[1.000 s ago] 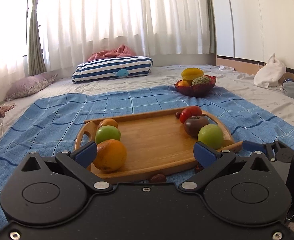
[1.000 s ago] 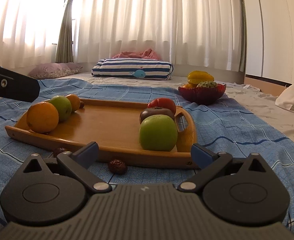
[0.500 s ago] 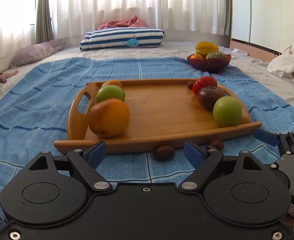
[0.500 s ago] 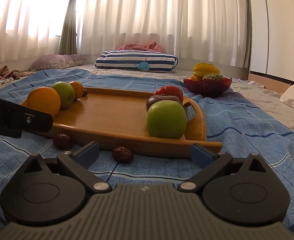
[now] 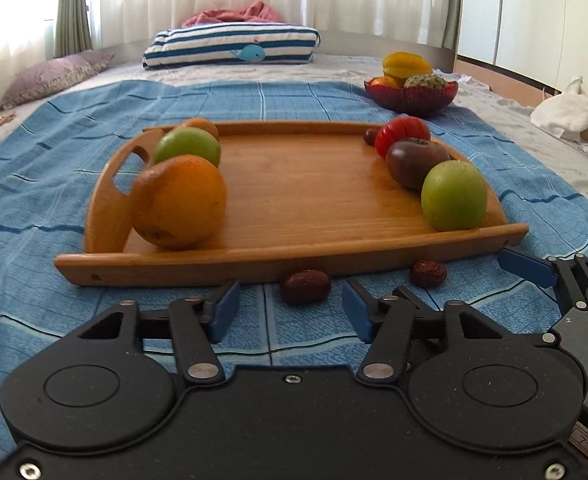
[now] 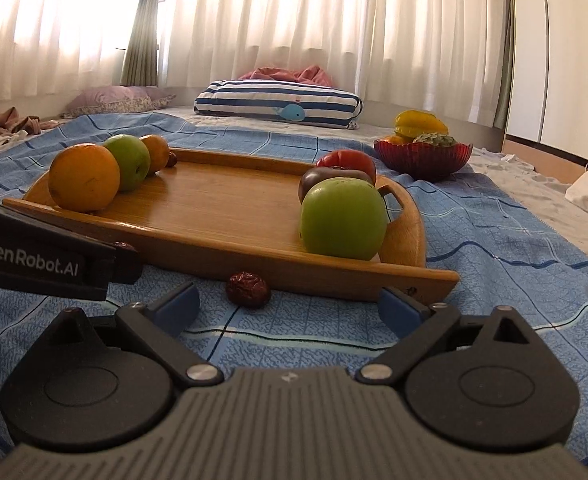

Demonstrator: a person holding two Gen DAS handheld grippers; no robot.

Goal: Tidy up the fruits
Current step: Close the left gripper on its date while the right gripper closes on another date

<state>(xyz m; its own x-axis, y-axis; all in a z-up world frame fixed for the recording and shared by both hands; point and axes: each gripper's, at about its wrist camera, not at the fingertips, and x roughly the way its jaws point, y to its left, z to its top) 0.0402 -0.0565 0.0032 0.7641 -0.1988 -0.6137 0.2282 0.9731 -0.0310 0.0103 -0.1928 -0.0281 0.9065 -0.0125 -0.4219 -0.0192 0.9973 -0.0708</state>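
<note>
A wooden tray (image 5: pixel 302 188) lies on the blue cloth. On its left stand an orange (image 5: pixel 180 202), a green apple (image 5: pixel 188 148) and a smaller orange fruit (image 5: pixel 202 126). On its right stand a green apple (image 5: pixel 454 196), a dark tomato (image 5: pixel 416 160) and a red tomato (image 5: pixel 402 134). Two dried red dates lie on the cloth before the tray. My left gripper (image 5: pixel 292 310) is open, low over the cloth, with one date (image 5: pixel 305 286) just ahead between its fingers. My right gripper (image 6: pixel 290 304) is open, with the other date (image 6: pixel 248 289) just ahead.
A red bowl (image 5: pixel 412 94) with a yellow starfruit and other fruit stands far right behind the tray. A striped pillow (image 5: pixel 232 46) lies at the back. The right gripper shows at the right edge of the left view (image 5: pixel 554 276). A white bag (image 5: pixel 566 106) lies far right.
Both grippers have dropped lower and drawn back toward the tray's near edge. The two dates on the cloth have come into view just ahead of the fingers. The left jaws have narrowed somewhat.
</note>
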